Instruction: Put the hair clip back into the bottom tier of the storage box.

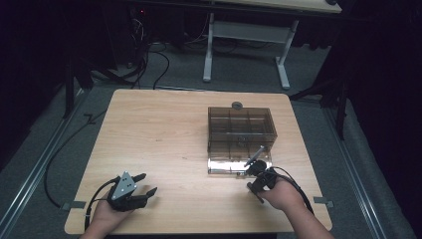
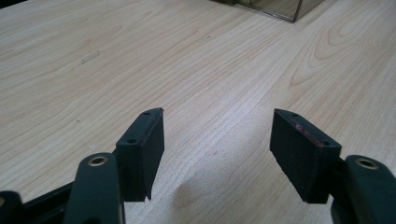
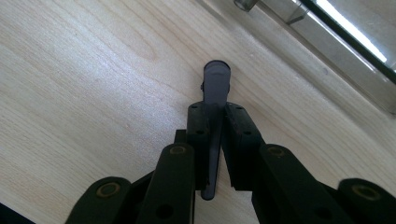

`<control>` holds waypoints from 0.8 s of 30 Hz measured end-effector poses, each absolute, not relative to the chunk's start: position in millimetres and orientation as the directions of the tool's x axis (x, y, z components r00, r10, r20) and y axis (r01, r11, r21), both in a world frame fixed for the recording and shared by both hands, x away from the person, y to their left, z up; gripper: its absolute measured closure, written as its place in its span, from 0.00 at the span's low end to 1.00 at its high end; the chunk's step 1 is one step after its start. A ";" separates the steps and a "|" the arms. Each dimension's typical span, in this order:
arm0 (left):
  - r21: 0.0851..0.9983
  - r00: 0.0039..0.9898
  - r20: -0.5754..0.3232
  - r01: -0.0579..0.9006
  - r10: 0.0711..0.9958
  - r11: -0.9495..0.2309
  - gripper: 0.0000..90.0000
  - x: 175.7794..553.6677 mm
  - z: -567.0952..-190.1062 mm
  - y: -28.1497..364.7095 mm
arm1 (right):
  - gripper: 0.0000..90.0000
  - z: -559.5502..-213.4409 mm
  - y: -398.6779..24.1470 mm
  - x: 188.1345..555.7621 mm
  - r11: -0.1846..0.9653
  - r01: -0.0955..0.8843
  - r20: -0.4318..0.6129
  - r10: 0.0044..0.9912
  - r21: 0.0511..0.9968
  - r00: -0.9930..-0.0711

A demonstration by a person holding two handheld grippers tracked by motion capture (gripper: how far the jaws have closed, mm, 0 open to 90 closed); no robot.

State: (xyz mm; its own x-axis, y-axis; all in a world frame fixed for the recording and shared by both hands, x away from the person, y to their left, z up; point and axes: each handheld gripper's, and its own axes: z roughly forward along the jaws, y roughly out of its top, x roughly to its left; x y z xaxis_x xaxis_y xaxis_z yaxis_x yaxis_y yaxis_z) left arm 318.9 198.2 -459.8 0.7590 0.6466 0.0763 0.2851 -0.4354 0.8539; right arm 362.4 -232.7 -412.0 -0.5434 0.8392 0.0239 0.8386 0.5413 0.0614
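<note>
Nearest to us on the bench [image 1: 164,134], at its near left corner, our left hand-held gripper [image 1: 146,183] rests low over the bare wood with its jaws spread wide and nothing between them; in the left gripper view its two black pads [image 2: 144,144] stand well apart above the grain. At the near right, our right hand [image 1: 283,195] holds the right hand-held gripper [image 1: 254,168], which is clenched on a slim dark grey stick [image 3: 215,93]. In the right gripper view the pads press the stick from both sides, and its rounded tip juts out past them, over the wood and tilted toward the box. Just beyond that tip sits a smoky see-through plastic box [image 1: 241,130] with inner dividers, its clear lid [image 1: 234,165] lying open and flat on the bench on the near side. Behind the box, touching or just beside its far wall, lies a small round grey disc [image 1: 237,105], near the far edge.
</note>
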 end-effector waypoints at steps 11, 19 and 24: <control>0.855 0.759 0.075 0.285 0.647 -0.434 0.40 319.1 -459.8 198.4 | 0.91 -405.5 -232.4 363.4 0.549 0.833 0.023 0.834 0.074 -0.551; 0.854 0.759 0.074 0.287 0.647 -0.433 0.40 319.3 -459.7 198.6 | 0.91 -401.7 -233.2 363.5 0.535 0.842 0.023 0.843 0.074 -0.537; 0.854 0.759 0.073 0.287 0.647 -0.434 0.40 319.4 -459.7 198.6 | 0.91 -398.0 -234.5 365.5 0.550 0.831 0.019 0.833 0.085 -0.554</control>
State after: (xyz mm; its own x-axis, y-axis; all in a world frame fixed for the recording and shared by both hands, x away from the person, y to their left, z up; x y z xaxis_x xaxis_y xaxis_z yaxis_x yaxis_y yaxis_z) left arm 319.4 198.6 -459.7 0.7588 0.6472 0.0734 0.2871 -0.4335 0.8542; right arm 365.5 -234.5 -398.0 -0.5535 0.8326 0.0186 0.8306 0.5503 0.0852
